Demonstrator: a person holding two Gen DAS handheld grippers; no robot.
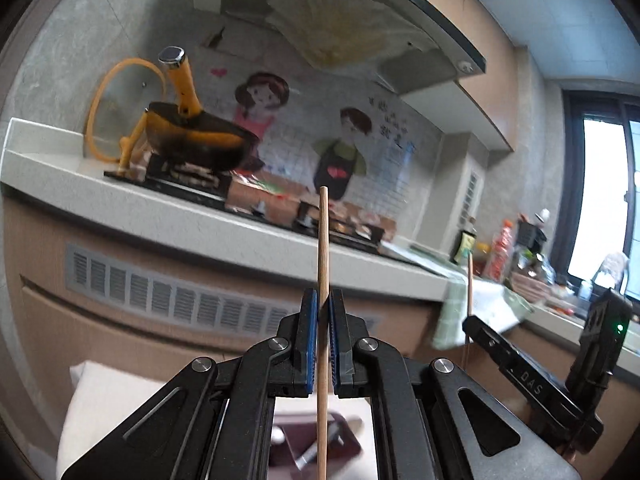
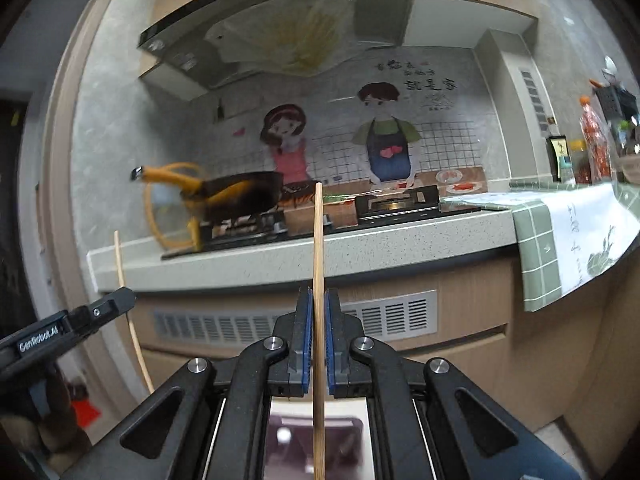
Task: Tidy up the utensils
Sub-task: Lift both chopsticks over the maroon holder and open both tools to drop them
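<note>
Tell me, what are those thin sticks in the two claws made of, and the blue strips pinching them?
Each chopstick looks like bare bamboo or wood: pale tan, matte. The blue pads look like ribbed rubber or soft plastic, judging by their toothed edges; the exact material isn't certain.
</note>
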